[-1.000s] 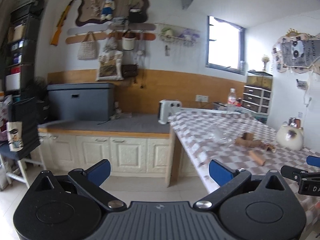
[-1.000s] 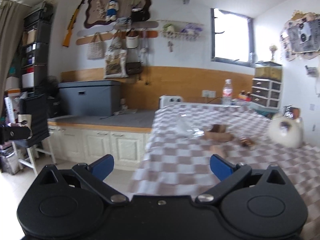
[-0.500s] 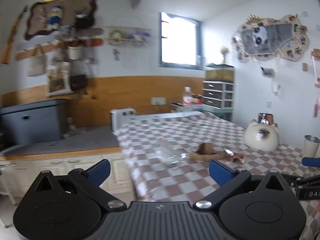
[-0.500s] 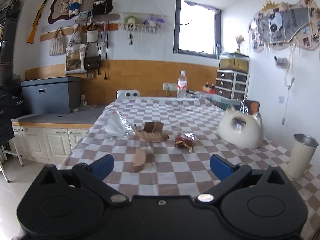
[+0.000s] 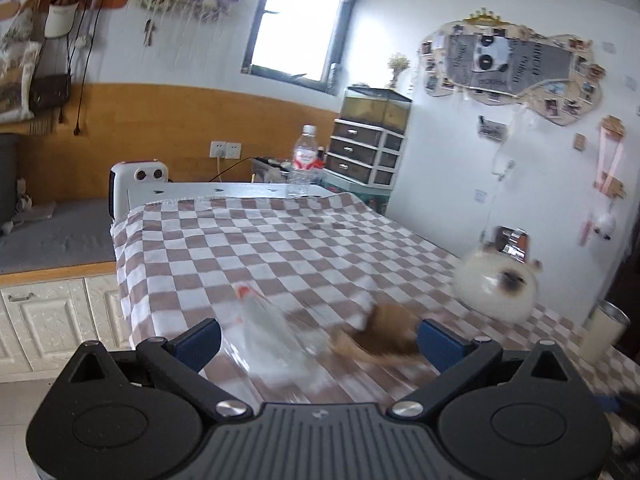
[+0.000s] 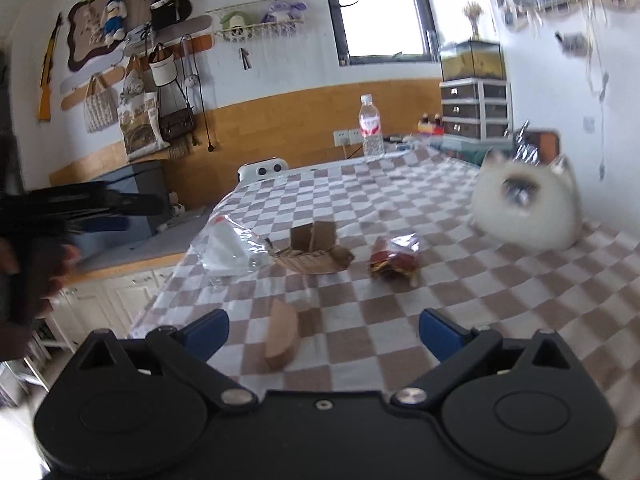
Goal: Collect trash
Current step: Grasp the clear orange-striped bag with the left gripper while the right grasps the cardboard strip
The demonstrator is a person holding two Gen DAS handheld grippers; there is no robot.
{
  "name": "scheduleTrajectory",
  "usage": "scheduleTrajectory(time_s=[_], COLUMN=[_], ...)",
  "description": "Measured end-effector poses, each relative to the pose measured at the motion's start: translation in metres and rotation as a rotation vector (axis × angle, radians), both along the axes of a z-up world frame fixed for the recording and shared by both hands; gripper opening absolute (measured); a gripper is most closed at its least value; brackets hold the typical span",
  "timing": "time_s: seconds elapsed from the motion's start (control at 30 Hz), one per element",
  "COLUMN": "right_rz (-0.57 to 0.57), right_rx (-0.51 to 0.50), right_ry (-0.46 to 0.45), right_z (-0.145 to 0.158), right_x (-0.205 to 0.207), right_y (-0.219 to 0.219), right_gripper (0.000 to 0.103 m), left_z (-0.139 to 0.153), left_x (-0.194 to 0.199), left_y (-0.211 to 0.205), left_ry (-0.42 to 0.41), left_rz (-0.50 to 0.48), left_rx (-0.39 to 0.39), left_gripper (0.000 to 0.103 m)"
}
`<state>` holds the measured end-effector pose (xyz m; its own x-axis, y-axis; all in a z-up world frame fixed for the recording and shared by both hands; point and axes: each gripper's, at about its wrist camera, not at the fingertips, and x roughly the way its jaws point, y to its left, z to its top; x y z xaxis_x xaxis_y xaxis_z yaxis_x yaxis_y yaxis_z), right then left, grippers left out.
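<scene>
A lived-in home room: brown-and-white checked cloth counter [image 6: 400, 200], cream panelled cabinets [image 5: 52, 312], hanging tote bags [image 6: 138, 124] upper left, photo collage board [image 5: 512, 68] upper right.

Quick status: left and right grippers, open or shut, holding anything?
Left gripper: open, holding nothing; clear plastic bag lies between its fingers, not clamped.
Right gripper: open, holding nothing; cardboard piece lies on the table between its fingers.
</scene>
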<state>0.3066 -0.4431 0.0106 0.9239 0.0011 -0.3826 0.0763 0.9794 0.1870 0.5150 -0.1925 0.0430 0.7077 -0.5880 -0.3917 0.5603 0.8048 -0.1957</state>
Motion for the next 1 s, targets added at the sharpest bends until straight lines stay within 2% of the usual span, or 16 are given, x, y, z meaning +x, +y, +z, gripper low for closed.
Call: scheduleTrajectory(time_s=[0.07, 0.23, 0.37, 0.47, 0.67, 0.77, 0.87, 0.93, 1.0], right_rz=[0.000, 0.006, 0.005, 0.012, 0.031, 0.032, 0.049, 0.053, 0.035], right_rx=[0.031, 0.107, 0.138, 0.166, 0.149, 0.102, 0.066, 0.028, -0.036], right_ry=[0.010, 0.050, 0.078, 0.090, 0.103, 0.108, 0.111, 0.120, 0.131], right_z=[-0.007, -0.023, -0.032, -0.036, -0.031, -0.028, -0.027, -0.029, -0.032], right_x=[0.010, 0.029, 0.037, 0.040, 0.043, 0.048, 0.056, 0.063, 0.070], right_y=[0.002, 0.004, 0.003, 0.001, 0.000, 0.005, 0.011, 0.015, 0.021], right_gripper=[0.102, 0.095, 0.094, 0.091, 0.085, 0.080, 0.080, 0.078, 0.075], left_z=[-0.003, -0.016, -0.038, -0.052, -0.057, -0.061, -0.068, -0.070, -0.069], left_x=[0.024, 0.079, 0.103, 0.109, 0.080, 0.052, 0.024, 0.002, -0.014], left_y=[0.003, 0.013, 0.017, 0.011, 0.009, 0.008, 0.003, -0.001, -0.005], left_ry=[0.025, 0.133, 0.217, 0.245, 0.264, 0.282, 0.309, 0.297, 0.256], left_rz=[0.027, 0.061, 0.065, 0.048, -0.135, -0.229, -0.310, -0.368, -0.382], left_rx=[-0.017, -0.128, -0.263, -0.270, -0.269, -0.261, -0.261, -0.247, -0.215], left_gripper=[0.103, 0.103, 0.103, 0.103, 0.103, 0.103, 0.103, 0.103, 0.103])
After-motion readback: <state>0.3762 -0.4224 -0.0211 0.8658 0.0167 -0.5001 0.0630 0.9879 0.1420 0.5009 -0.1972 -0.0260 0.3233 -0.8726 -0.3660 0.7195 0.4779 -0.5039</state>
